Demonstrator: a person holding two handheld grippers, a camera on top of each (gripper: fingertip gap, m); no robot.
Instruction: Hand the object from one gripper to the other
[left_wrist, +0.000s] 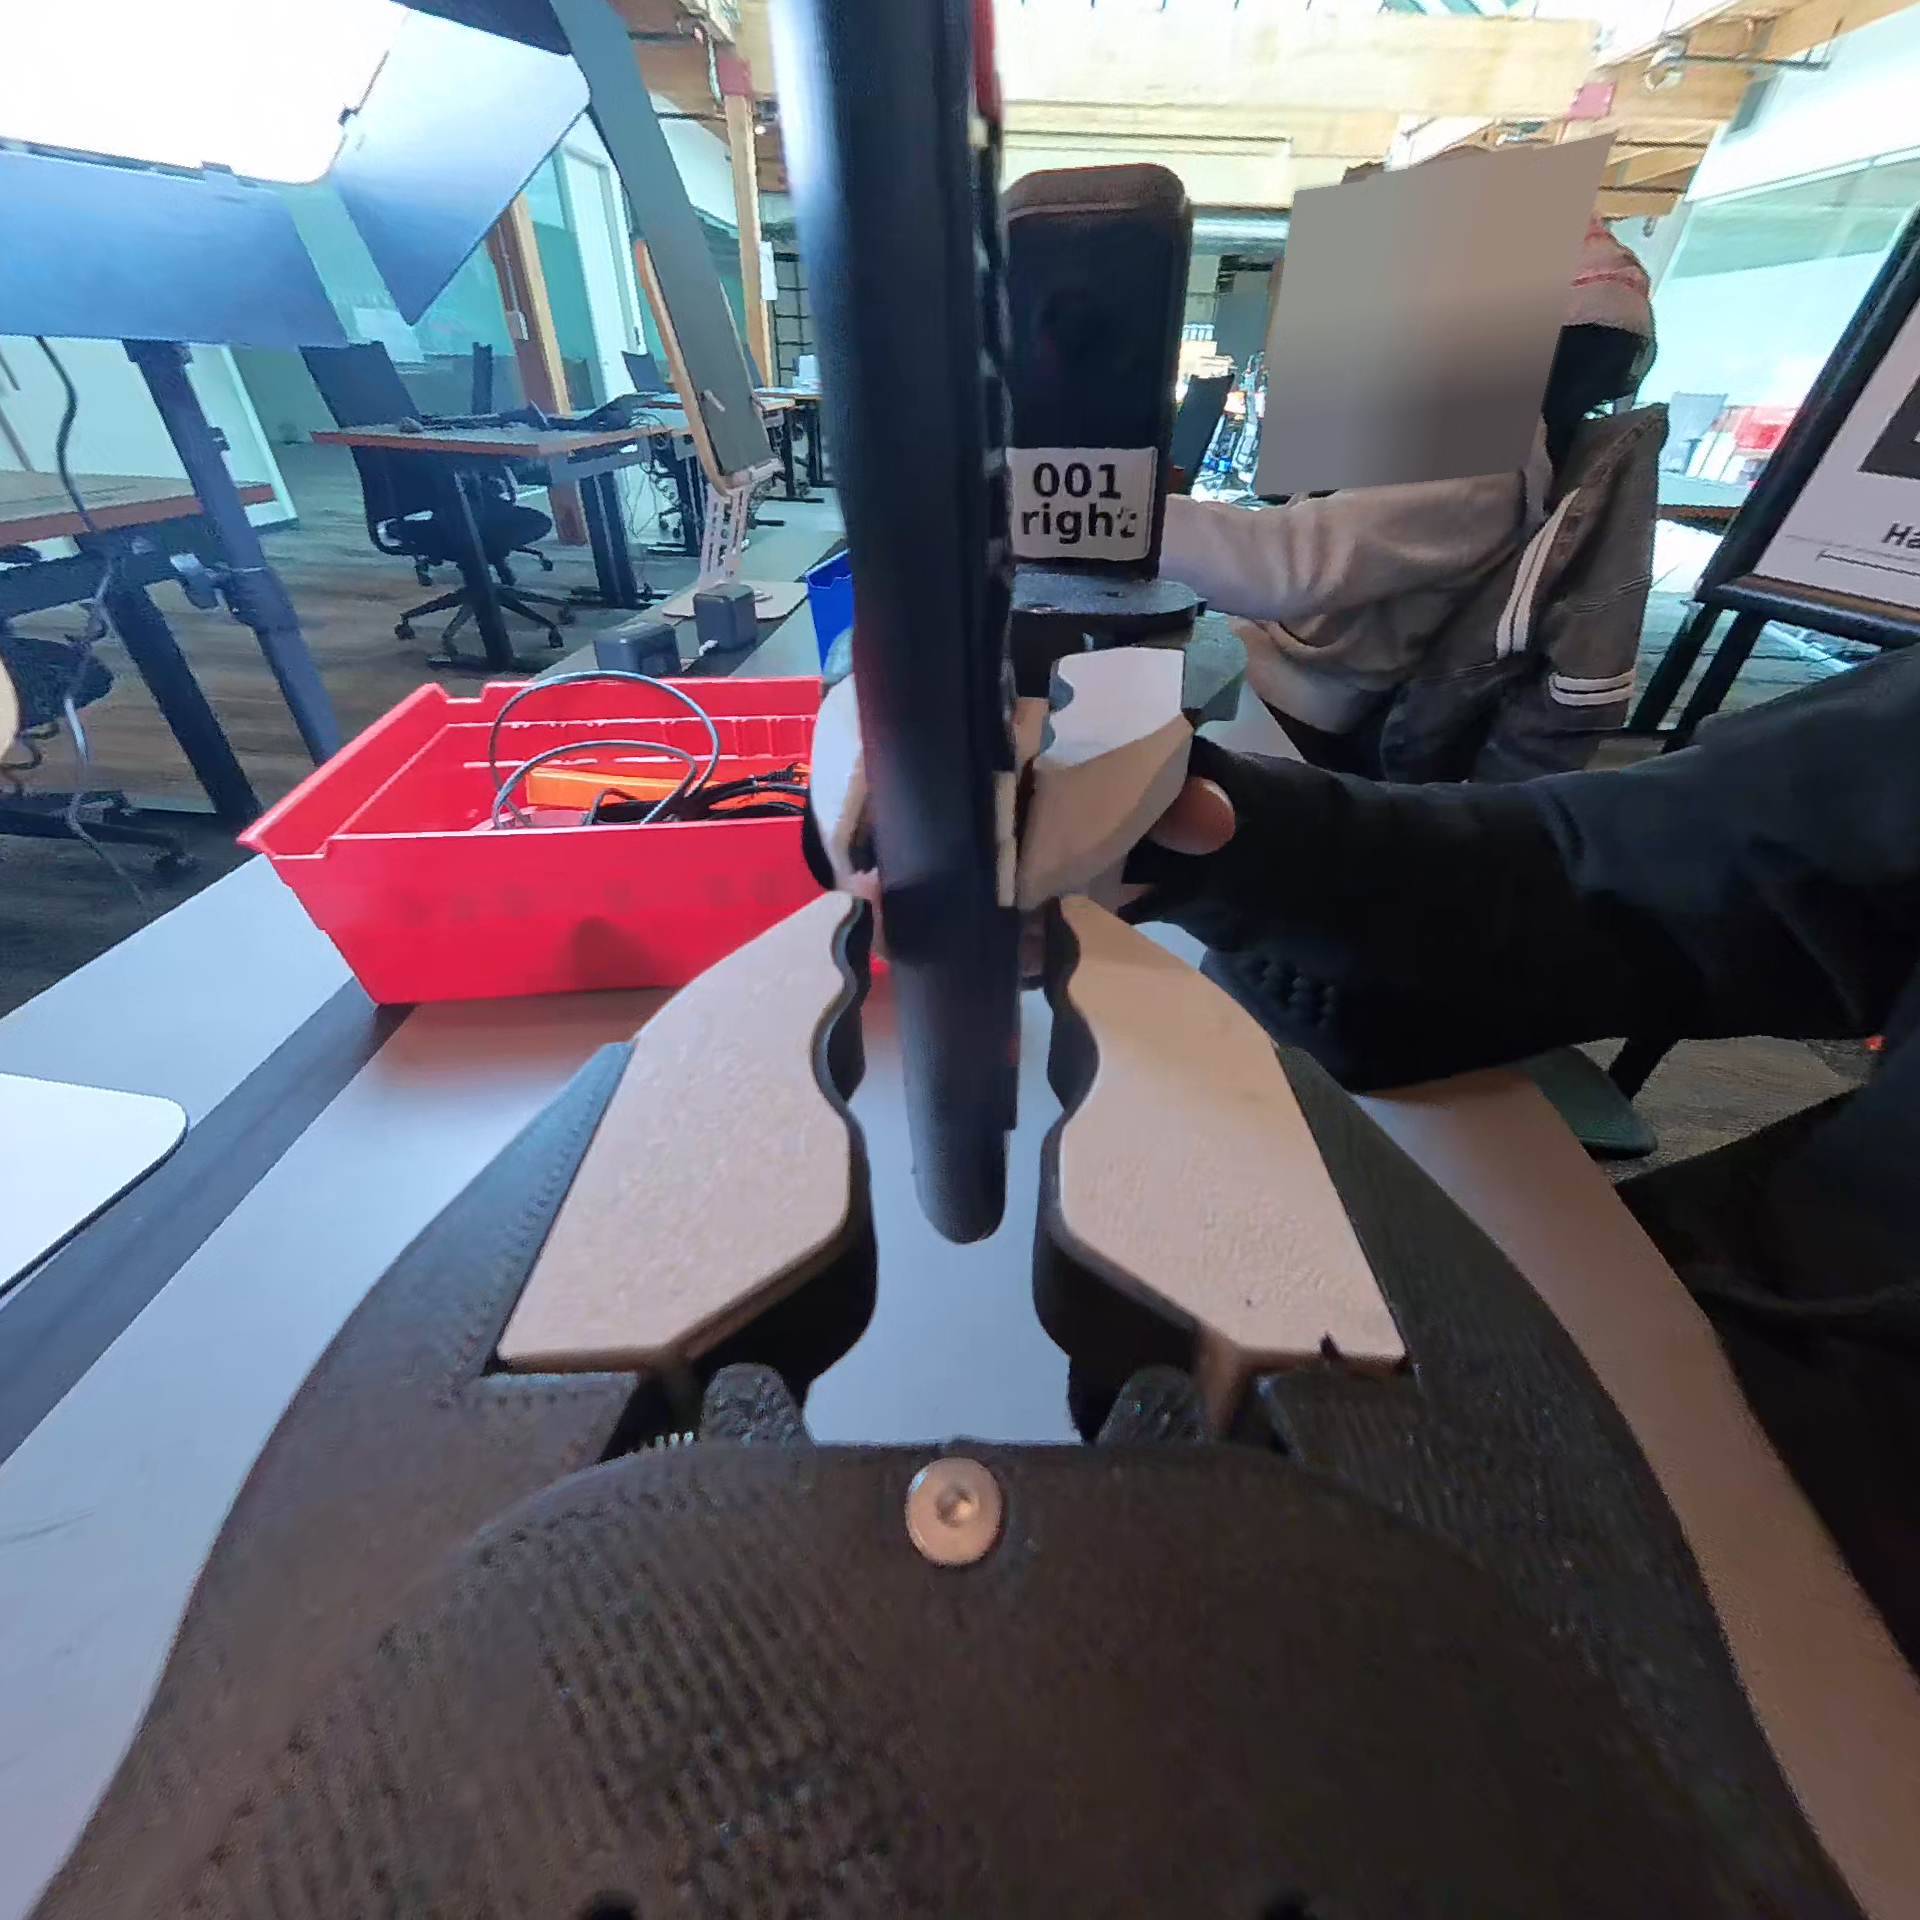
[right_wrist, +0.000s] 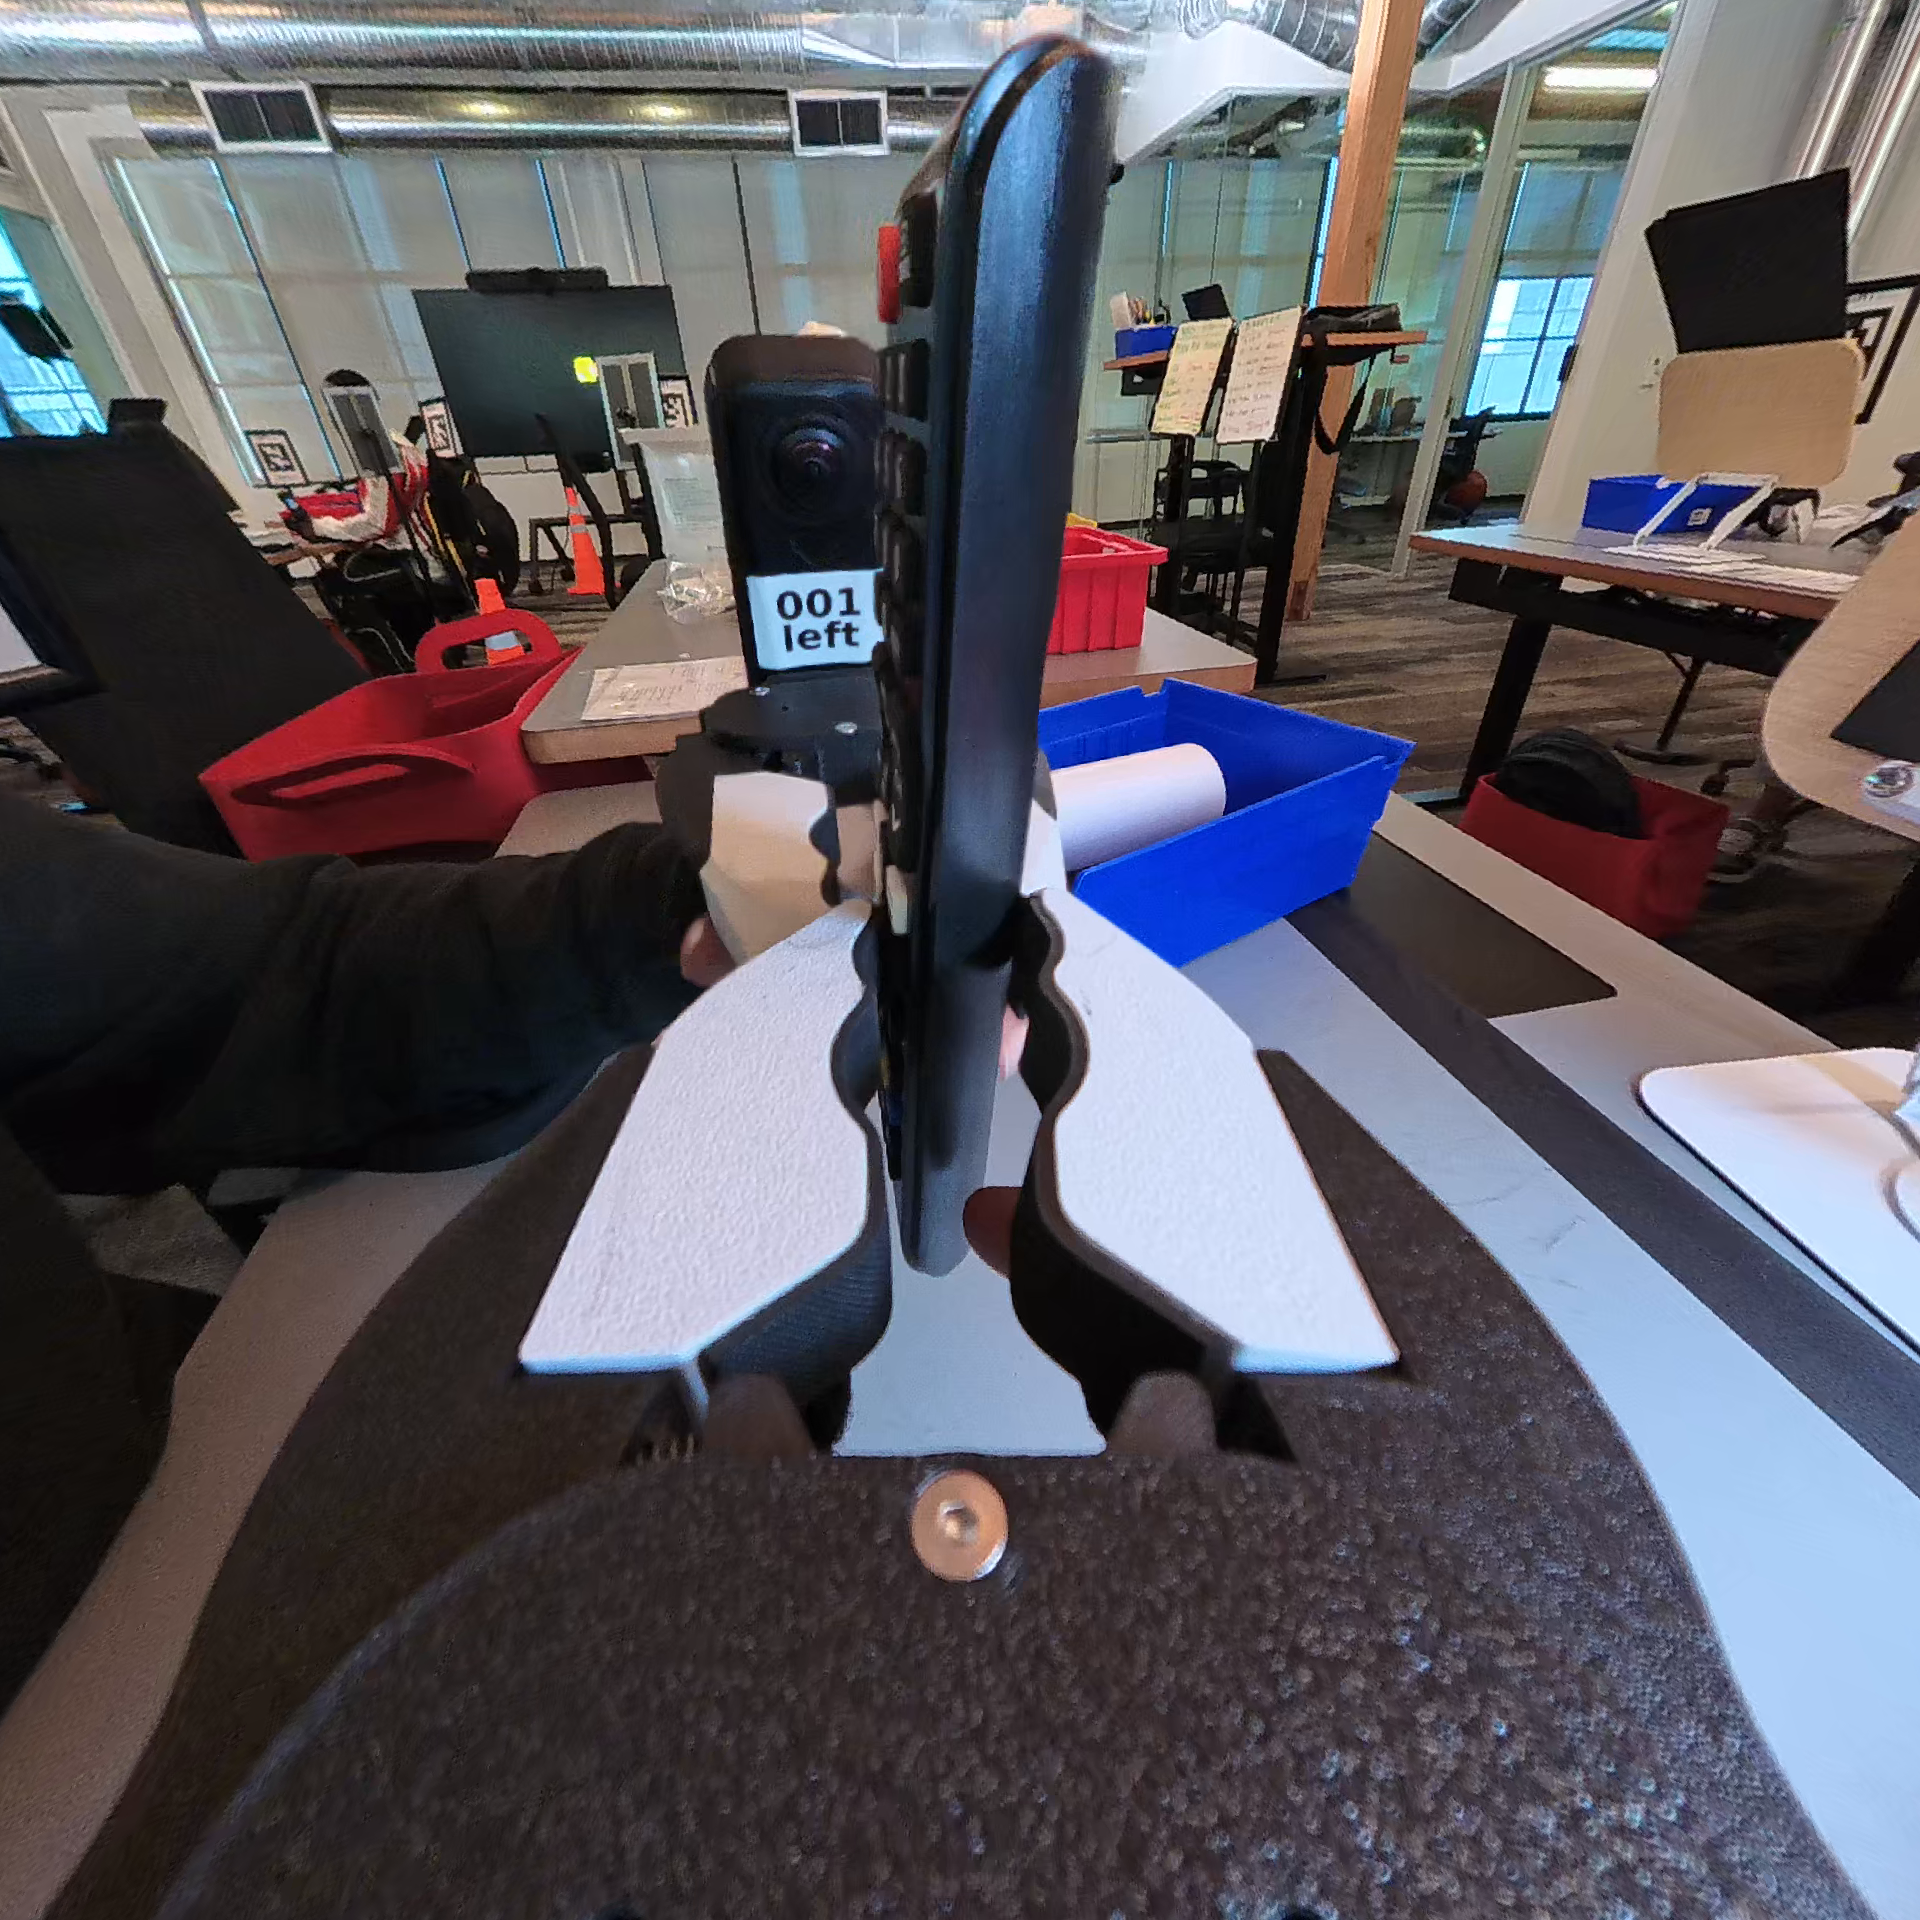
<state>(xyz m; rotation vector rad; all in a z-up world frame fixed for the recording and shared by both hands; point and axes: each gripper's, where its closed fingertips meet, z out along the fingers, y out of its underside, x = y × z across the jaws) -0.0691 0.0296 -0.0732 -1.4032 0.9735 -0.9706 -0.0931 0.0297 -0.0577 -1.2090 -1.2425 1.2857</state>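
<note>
The long black plastic remote control with rubber buttons and a red button near its top (left_wrist: 940, 727) stands upright in the air above the grey worktop (left_wrist: 208, 1195), caught between both tools at once. The left gripper (left_wrist: 951, 940) has its pale fingers narrowed around the remote's lower part, tips touching or just beside its flanks, though a sliver of gap shows lower down, so I cannot tell how firmly it bites. The right gripper (right_wrist: 951, 925) meets it head-on from the opposite side, its jaws likewise drawn in on the same lower part, and it looks clamped. A judgement: this is the exchange itself, with one claw due to let go. The risk lies in timing: if the giver opens before the taker squeezes properly, the tall, top-heavy remote could pivot on its low hold or slip down to the worktop. Both claws crowd the same short stretch, so fingertips may snag each other on parting, and pulling away askew could twist the remote. The red plastic bin holding cables (left_wrist: 540, 831) near the worktop's far edge and the blue plastic bin with a white roll (right_wrist: 1236, 821) stand well apart.
</note>
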